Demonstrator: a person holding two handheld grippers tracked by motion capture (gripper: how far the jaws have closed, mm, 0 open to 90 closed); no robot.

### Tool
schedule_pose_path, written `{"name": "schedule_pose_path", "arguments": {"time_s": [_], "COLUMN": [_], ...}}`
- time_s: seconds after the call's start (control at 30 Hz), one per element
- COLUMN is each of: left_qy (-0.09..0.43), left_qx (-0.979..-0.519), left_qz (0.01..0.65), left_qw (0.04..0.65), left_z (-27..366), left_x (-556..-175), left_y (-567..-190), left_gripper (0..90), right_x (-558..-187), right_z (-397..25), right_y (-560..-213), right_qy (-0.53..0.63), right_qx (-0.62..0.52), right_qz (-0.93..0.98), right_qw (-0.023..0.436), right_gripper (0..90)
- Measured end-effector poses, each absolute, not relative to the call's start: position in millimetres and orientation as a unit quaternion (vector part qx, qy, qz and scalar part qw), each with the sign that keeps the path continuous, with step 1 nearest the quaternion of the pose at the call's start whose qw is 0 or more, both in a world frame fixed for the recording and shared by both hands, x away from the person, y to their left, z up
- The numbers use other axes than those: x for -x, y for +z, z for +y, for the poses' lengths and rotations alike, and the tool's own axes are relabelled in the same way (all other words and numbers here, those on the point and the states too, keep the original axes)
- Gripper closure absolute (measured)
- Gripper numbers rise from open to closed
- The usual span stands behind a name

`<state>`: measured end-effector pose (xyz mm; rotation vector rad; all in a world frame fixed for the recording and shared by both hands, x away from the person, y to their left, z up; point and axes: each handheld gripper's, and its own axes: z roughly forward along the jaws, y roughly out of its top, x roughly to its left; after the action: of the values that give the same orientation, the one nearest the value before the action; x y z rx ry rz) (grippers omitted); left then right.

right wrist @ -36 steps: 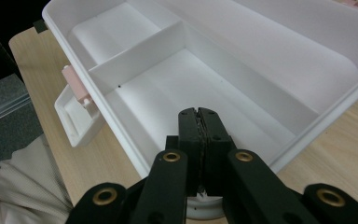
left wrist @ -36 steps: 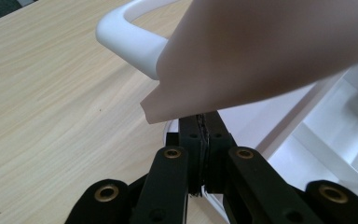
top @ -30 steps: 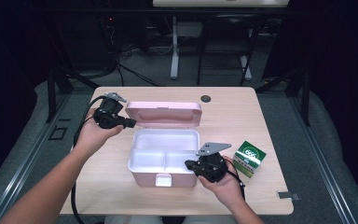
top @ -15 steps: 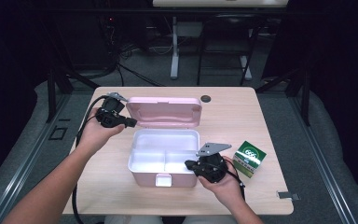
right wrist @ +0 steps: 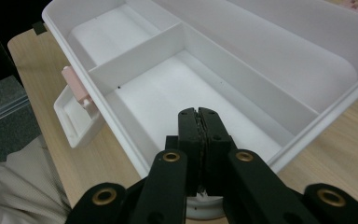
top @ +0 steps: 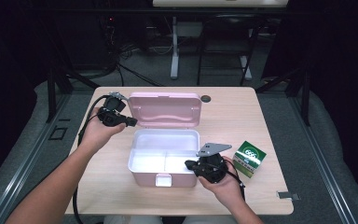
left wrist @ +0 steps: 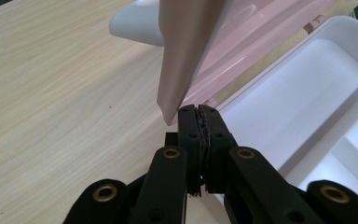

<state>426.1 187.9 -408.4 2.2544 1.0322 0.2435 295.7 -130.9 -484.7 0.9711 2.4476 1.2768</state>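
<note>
Open pink lunch box on the bench, a closed tool at each end of it.

The pink lunch box [top: 164, 158] sits near the middle of the wooden bench [top: 242, 116], its lid [top: 166, 108] raised and leaning back, its white inside split into compartments. The left tool [top: 133, 123] is held at the lid's left edge — in the left gripper view its jaws are pressed together with nothing between them, their tips right beside the lid's corner [left wrist: 172, 109]. The right tool [top: 189, 164] rests at the box's front right corner, jaws likewise together and empty, pointing over the white tray [right wrist: 205, 74]. A small green carton [top: 249, 158] stands on the bench just right of that hand.
</note>
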Motion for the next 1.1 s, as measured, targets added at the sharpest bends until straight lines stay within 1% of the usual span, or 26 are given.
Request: {"name": "schedule_pose_path", "arguments": {"time_s": [0.6, 0.9, 1.1], "left_qy": [0.088, 0.086, 0.076], "left_qx": [-0.857, -0.866, -0.868], "left_qz": [0.403, 0.394, 0.393], "left_qw": [0.308, 0.296, 0.294], "left_z": [190, 187, 188], "left_x": [-431, -427, -423], "left_y": [-417, -419, -426], "left_gripper": [88.3, 88.1, 87.7], "right_x": [-297, -297, -298], "right_z": [-131, -132, -132], "right_y": [-485, -485, -485], "right_qy": [0.434, 0.434, 0.432], "right_qx": [-0.33, -0.327, -0.324], "right_qz": [0.832, 0.833, 0.836], "right_qw": [0.104, 0.105, 0.101], "right_gripper": [90.0, 90.0, 90.0]}}
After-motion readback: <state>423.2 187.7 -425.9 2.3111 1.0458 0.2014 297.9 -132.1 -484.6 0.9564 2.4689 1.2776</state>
